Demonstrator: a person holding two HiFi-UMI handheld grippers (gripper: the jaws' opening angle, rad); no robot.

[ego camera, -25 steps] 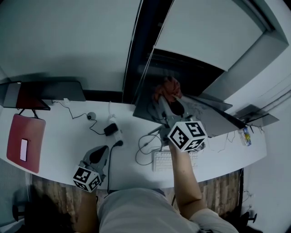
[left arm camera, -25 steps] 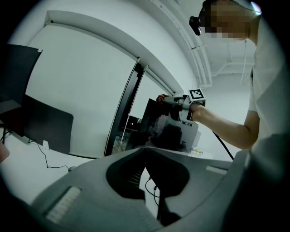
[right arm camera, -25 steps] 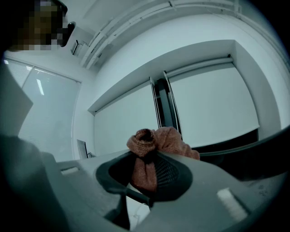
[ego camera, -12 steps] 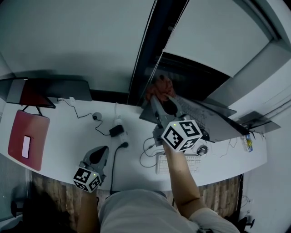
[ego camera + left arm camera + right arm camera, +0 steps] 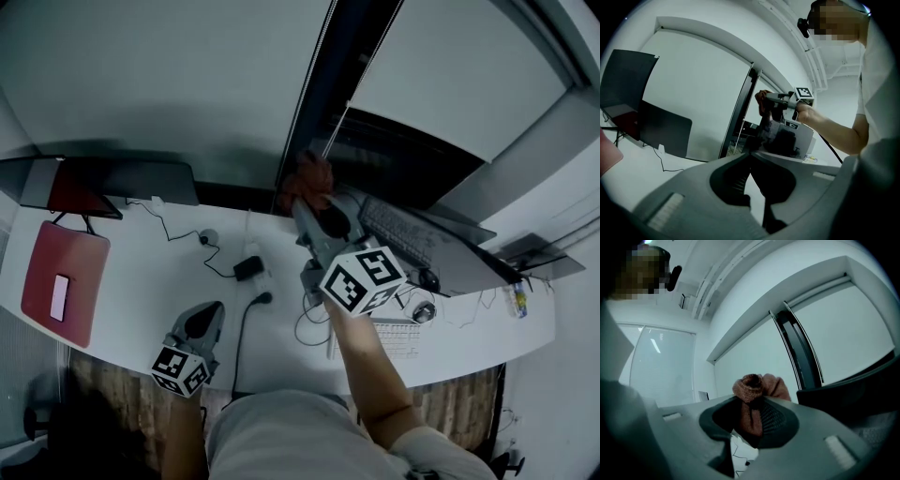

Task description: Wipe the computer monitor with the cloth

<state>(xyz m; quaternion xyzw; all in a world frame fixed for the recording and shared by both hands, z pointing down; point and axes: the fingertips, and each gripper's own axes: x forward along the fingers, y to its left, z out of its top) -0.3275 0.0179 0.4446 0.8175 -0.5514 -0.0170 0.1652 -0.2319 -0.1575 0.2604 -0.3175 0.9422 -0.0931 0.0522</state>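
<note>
A rust-brown cloth (image 5: pixel 307 181) is bunched between the jaws of my right gripper (image 5: pixel 312 201), which is shut on it. The cloth (image 5: pixel 754 389) sticks out past the fingertips of that gripper (image 5: pixel 753 401). It sits at the upper left corner of the dark, tilted monitor (image 5: pixel 441 239), whose edge (image 5: pixel 855 397) shows at the right of the right gripper view. My left gripper (image 5: pixel 206 312) rests low over the white desk's front, shut on nothing, its jaws meeting at the tips (image 5: pixel 749 153). From there I see the monitor (image 5: pixel 785 140) behind the right gripper.
A white keyboard (image 5: pixel 380 333) and a mouse (image 5: pixel 421 309) lie in front of the monitor. A power adapter (image 5: pixel 248 267) with cables lies mid-desk. At the far left stand a second dark screen (image 5: pixel 127 180) and a red pad (image 5: pixel 58 281) with a phone on it.
My right gripper has carried the cloth leftward across the top of the monitor to its left corner. The left gripper has stayed put.
</note>
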